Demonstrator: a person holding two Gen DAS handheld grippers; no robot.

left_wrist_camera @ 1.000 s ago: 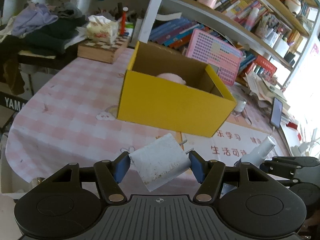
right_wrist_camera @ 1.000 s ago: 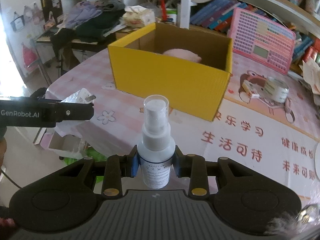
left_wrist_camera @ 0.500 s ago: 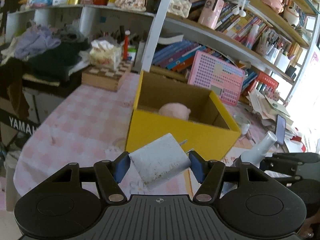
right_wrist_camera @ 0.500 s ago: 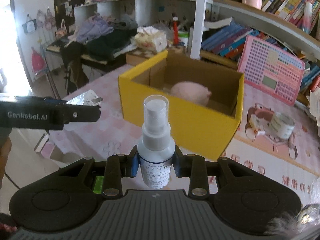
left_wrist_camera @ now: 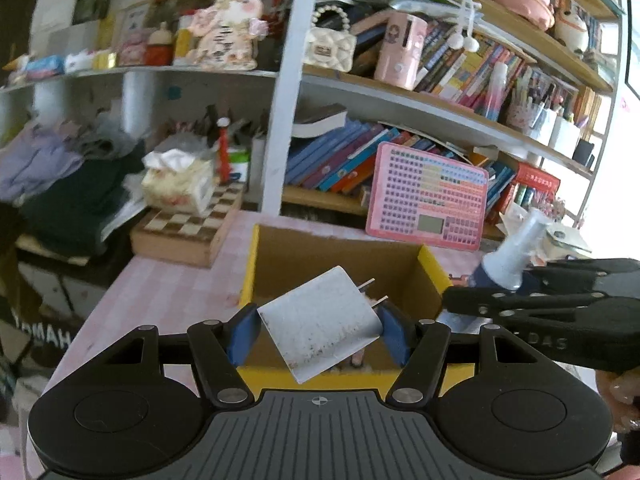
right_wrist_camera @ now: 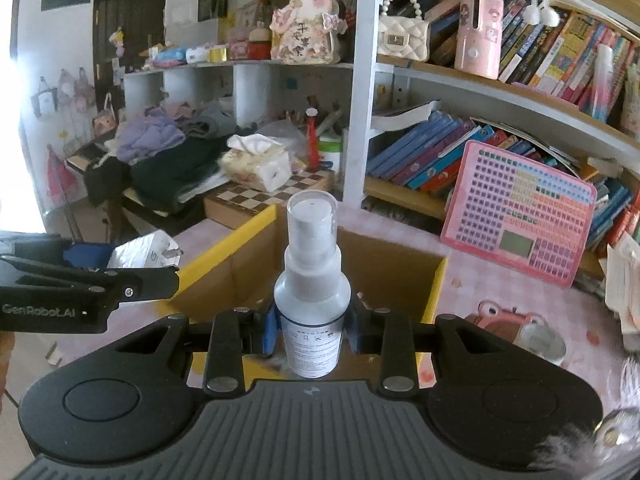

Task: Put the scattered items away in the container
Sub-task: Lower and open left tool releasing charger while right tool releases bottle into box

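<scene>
Both grippers have gone up and forward, and now they hang over the yellow box point(left_wrist_camera: 256, 264).

Left gripper point(left_wrist_camera: 318, 334) has its jaws about half open, squeezing a white plug charger point(left_wrist_camera: 320, 328) by its flat sides, tilted, with the metal prongs poking up toward the box. Right gripper point(right_wrist_camera: 310, 334) has its jaws nearly closed on a small spray bottle point(right_wrist_camera: 310, 292), standing upright, held low on its round body. Both things are in the air above the open box, not inside yet. I think the charger is hard and light, so the flat sides are a good place to hold. The bottle looks smooth and may slip, so holding the fat part is safest.
</scene>
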